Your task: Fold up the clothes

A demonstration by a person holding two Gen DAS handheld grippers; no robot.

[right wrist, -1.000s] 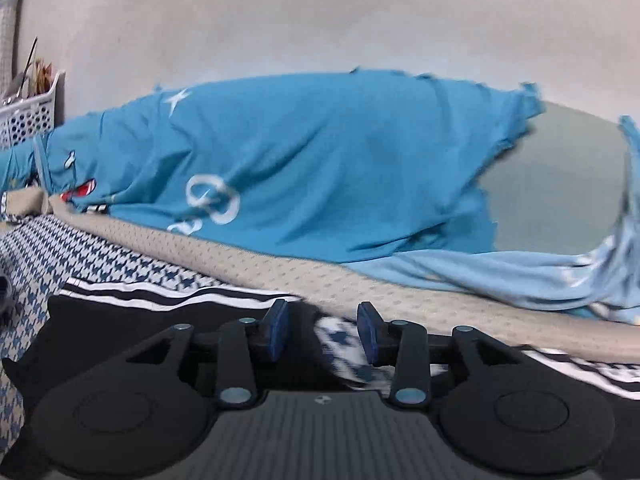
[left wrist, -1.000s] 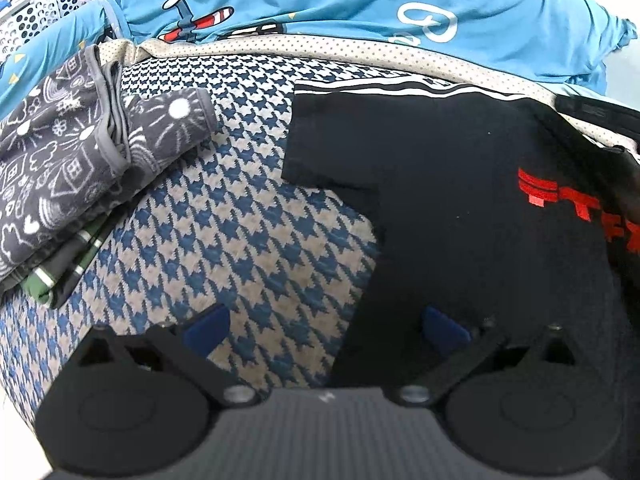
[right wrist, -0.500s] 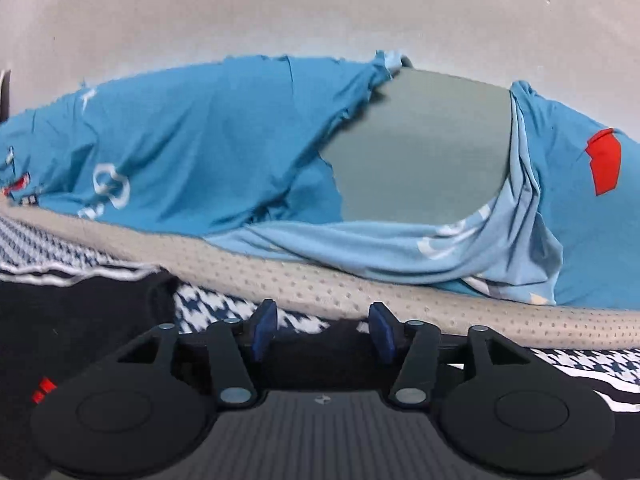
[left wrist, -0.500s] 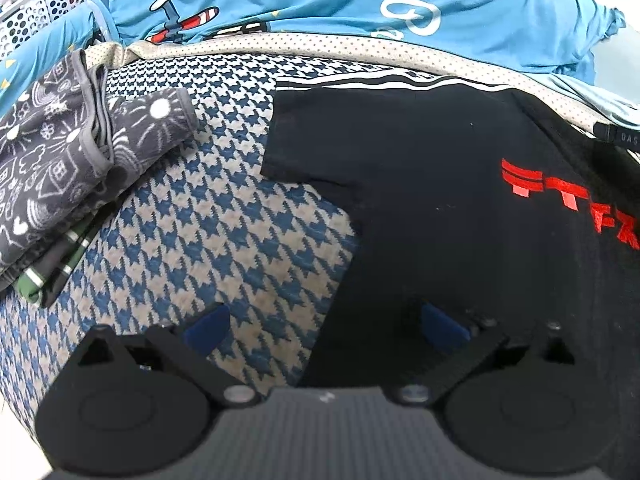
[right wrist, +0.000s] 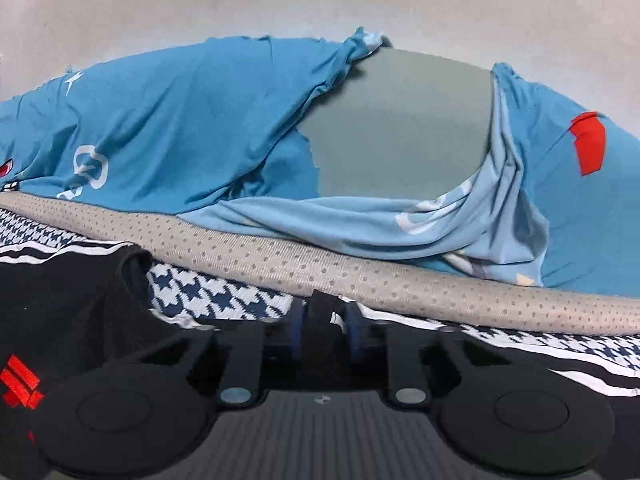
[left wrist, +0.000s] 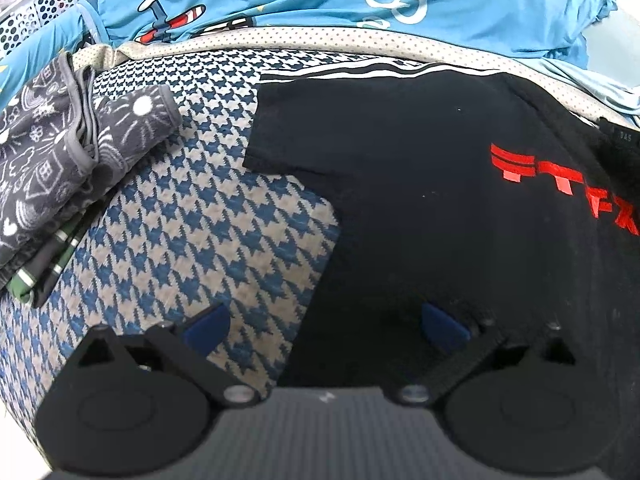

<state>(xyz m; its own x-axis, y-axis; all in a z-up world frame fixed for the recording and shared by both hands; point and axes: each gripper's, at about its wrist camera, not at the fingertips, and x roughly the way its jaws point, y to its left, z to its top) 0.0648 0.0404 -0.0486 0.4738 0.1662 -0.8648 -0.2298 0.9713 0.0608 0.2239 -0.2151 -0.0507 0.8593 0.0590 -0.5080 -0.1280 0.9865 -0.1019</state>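
We see a wide blue cartoon-print cloth (right wrist: 172, 128) draped across the back of the scene, with a plain grey cushion (right wrist: 400, 132) showing through a gap in it. In front of it runs a beige dotted band (right wrist: 320, 268), and below that the blue-and-cream houndstooth cover (left wrist: 192, 232) on which everything lies.

Spread flat on that cover is the black T-shirt (left wrist: 400, 184), its red lettering (left wrist: 560, 180) toward the right edge of the left wrist view and one short sleeve lying out flat over the houndstooth toward the left of that view. A black-and-white striped edge (left wrist: 360, 74) lies along the far side of the shirt, just before the beige band.

At the left of the left wrist view sits a pile of folded clothes (left wrist: 60, 152): a grey garment with white doodle print on top, a green striped piece under it. A white perforated basket (left wrist: 40, 12) stands in the far corner behind it.

Our left gripper (left wrist: 324, 322) hangs over the near hem of the shirt, jaws spread wide, one blue pad over the houndstooth and the other over the black fabric, pinching nothing.

Our right gripper (right wrist: 324, 330) has its jaws closing on a raised fold of the black shirt, which stands between the blue pads.
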